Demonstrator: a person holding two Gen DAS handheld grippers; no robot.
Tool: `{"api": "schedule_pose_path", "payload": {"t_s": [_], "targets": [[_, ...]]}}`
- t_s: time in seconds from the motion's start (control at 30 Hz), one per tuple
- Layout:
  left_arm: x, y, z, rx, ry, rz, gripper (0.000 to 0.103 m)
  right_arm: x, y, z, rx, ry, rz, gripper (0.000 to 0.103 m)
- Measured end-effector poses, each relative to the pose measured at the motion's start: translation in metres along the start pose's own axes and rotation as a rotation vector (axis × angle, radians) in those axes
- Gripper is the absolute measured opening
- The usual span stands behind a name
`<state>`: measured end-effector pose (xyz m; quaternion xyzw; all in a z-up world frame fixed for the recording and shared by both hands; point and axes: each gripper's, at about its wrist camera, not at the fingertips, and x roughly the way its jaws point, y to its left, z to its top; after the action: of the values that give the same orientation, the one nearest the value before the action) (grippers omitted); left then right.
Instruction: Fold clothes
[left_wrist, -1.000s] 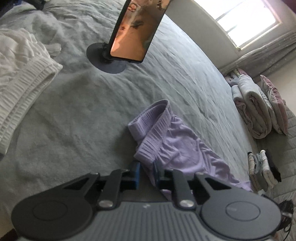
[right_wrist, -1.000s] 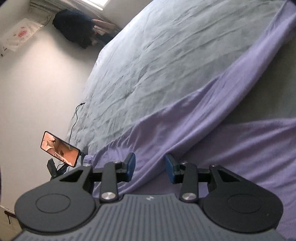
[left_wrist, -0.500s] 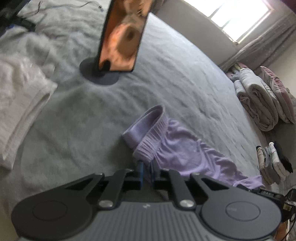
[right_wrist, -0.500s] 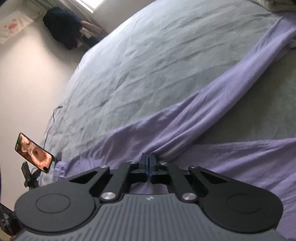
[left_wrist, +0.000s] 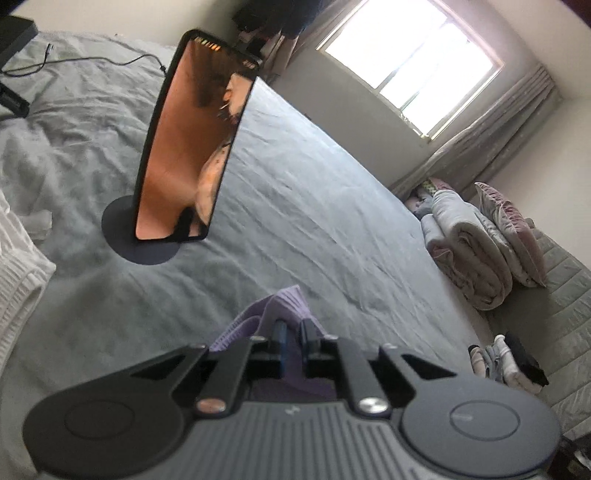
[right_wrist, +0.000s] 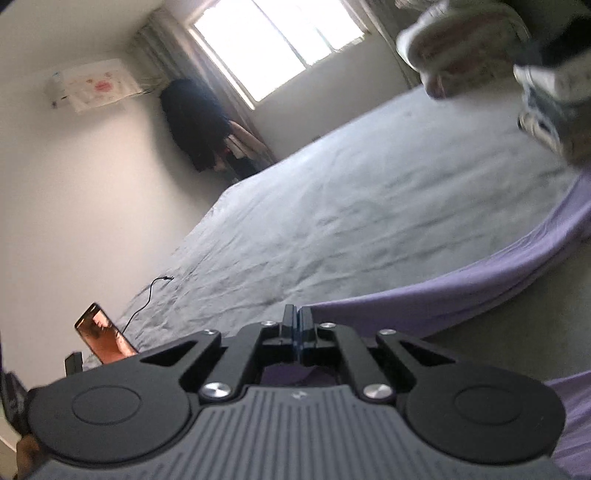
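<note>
Our left gripper (left_wrist: 294, 332) has its two fingers pinched on the ribbed waistband of the purple trousers (left_wrist: 280, 306), with a fold of that cloth bunched up between the blue pads and rising a little above them. Below it lies the grey bedsheet (left_wrist: 314, 206), wrinkled and mostly bare. Ahead of the left gripper a phone (left_wrist: 192, 140) stands tilted on a round black stand (left_wrist: 147, 243), its screen facing us, and a dark cable (left_wrist: 92, 61) trails over the sheet beyond it. At the left edge of that view we see part of a white ribbed garment (left_wrist: 22, 288) lying on the bed. Toward the right side are rolled blankets (left_wrist: 476, 251) and, nearer to us, a small pile of folded clothes (left_wrist: 506, 362). Our right gripper (right_wrist: 296, 325) has its fingers pressed together on an edge of the same purple trousers (right_wrist: 443, 288), whose leg stretches off to the right across the sheet in a long curved band; more purple cloth lies under the gripper's body at lower right. In the right view the phone (right_wrist: 105, 339) shows small at lower left, and the blurred pile of folded clothes (right_wrist: 498, 55) fills the upper right corner.
</note>
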<state>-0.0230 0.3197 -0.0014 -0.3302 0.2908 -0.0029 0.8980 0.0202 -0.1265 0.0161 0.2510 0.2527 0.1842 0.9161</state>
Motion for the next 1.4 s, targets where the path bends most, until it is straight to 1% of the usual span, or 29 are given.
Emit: {"api": "schedule_pose_path", "payload": {"t_s": [0.13, 0.27, 0.33, 0.4, 0.47, 0.53, 0.57, 0.63, 0.67, 0.7, 0.73, 0.77, 0.83, 0.93, 1.0, 1.07, 1.1, 1.17, 1.2, 1.3, 1.4], "targets": [[0.003, 0.014, -0.001, 0.001, 0.057, 0.012, 0.007, -0.017, 0.018, -0.011, -0.145, 0.008, 0.010, 0.001], [0.003, 0.025, -0.005, 0.019, 0.093, 0.058, 0.007, -0.027, 0.033, -0.039, -0.305, 0.072, 0.019, 0.001], [0.003, 0.029, -0.006, 0.031, 0.106, 0.080, 0.007, -0.027, 0.038, -0.057, -0.374, 0.127, 0.019, 0.001], [0.001, 0.031, -0.009, 0.048, 0.140, 0.095, 0.006, -0.022, 0.038, -0.073, -0.423, 0.186, 0.010, 0.001], [-0.001, 0.032, -0.014, 0.078, 0.189, 0.126, 0.004, -0.018, 0.033, -0.087, -0.453, 0.262, -0.013, 0.001], [-0.002, 0.033, -0.019, 0.122, 0.234, 0.168, 0.004, -0.010, 0.024, -0.098, -0.452, 0.347, -0.042, 0.000], [-0.003, 0.033, -0.021, 0.149, 0.255, 0.191, 0.004, -0.008, 0.020, -0.102, -0.446, 0.371, -0.041, 0.000], [-0.006, 0.032, -0.021, 0.173, 0.261, 0.195, 0.004, -0.011, 0.016, -0.101, -0.454, 0.365, -0.018, 0.002], [-0.009, 0.032, -0.020, 0.170, 0.249, 0.194, 0.005, -0.013, 0.015, -0.098, -0.445, 0.370, -0.005, 0.005], [-0.013, 0.031, -0.018, 0.168, 0.236, 0.192, 0.006, -0.015, 0.014, -0.095, -0.435, 0.374, 0.008, 0.012], [-0.016, 0.031, -0.017, 0.165, 0.223, 0.190, 0.008, -0.017, 0.011, -0.091, -0.423, 0.372, 0.019, 0.013], [-0.018, 0.027, -0.015, 0.165, 0.205, 0.175, 0.008, -0.020, 0.009, -0.087, -0.420, 0.372, 0.022, 0.013], [-0.022, 0.021, -0.013, 0.165, 0.170, 0.144, 0.017, -0.023, 0.005, -0.081, -0.422, 0.358, 0.012, 0.013], [-0.027, 0.011, -0.009, 0.166, 0.117, 0.098, 0.025, -0.026, 0.001, -0.076, -0.407, 0.338, -0.008, 0.013], [-0.026, 0.001, -0.011, 0.175, 0.096, 0.072, 0.028, -0.027, -0.004, -0.071, -0.395, 0.323, -0.021, 0.013], [-0.024, -0.009, -0.013, 0.190, 0.074, 0.049, 0.034, -0.026, -0.008, -0.064, -0.386, 0.310, -0.033, 0.014], [-0.022, -0.014, -0.014, 0.198, 0.072, 0.031, 0.037, -0.025, -0.010, -0.061, -0.379, 0.305, -0.041, 0.015], [-0.018, -0.024, -0.018, 0.215, 0.068, -0.005, 0.039, -0.021, -0.015, -0.053, -0.358, 0.297, -0.065, 0.024], [-0.014, -0.030, -0.021, 0.226, 0.077, -0.023, 0.042, -0.019, -0.018, -0.050, -0.344, 0.288, -0.079, 0.032], [0.002, -0.048, -0.033, 0.272, 0.114, -0.065, 0.044, -0.015, -0.029, -0.038, -0.311, 0.255, -0.115, 0.034], [0.020, -0.067, -0.047, 0.330, 0.154, -0.084, 0.045, -0.011, -0.039, -0.027, -0.288, 0.216, -0.158, 0.034]]}}
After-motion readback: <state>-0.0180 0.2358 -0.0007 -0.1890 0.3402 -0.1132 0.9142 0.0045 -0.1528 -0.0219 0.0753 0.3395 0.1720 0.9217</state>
